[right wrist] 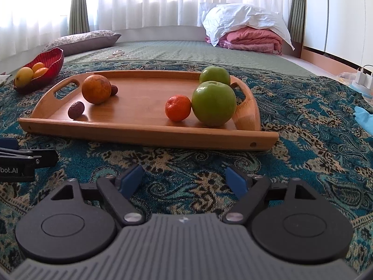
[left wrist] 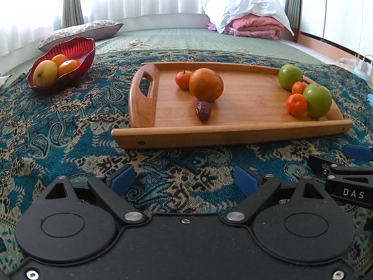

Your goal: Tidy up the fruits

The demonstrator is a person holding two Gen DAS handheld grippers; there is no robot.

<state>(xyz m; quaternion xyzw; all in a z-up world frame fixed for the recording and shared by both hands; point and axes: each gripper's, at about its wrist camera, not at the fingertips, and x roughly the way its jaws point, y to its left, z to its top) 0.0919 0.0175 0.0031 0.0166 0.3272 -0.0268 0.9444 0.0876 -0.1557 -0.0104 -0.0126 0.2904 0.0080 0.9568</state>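
A wooden tray [left wrist: 233,129] [right wrist: 149,135] lies on the patterned blue cloth. On it sit a large orange [left wrist: 206,84] [right wrist: 96,89], a dark date [left wrist: 203,111] [right wrist: 76,110], small tangerines [left wrist: 296,104] [right wrist: 178,107] and two green apples [left wrist: 317,100] [right wrist: 213,103]. A red bowl [left wrist: 77,46] [right wrist: 54,57] at the far left holds a yellow mango [left wrist: 45,73] and oranges. My left gripper [left wrist: 184,180] is open over the cloth, short of the tray, nothing between its blue pads. My right gripper [right wrist: 184,179] is likewise open and empty before the tray.
The cloth [left wrist: 70,128] covers a green quilted bed. A flowered pillow [left wrist: 79,31] lies behind the bowl, folded pink and white bedding [left wrist: 251,21] at the back right. Scissors [left wrist: 137,43] lie on the quilt. White chargers [right wrist: 364,77] and a light-blue cloth [right wrist: 364,116] sit at the right.
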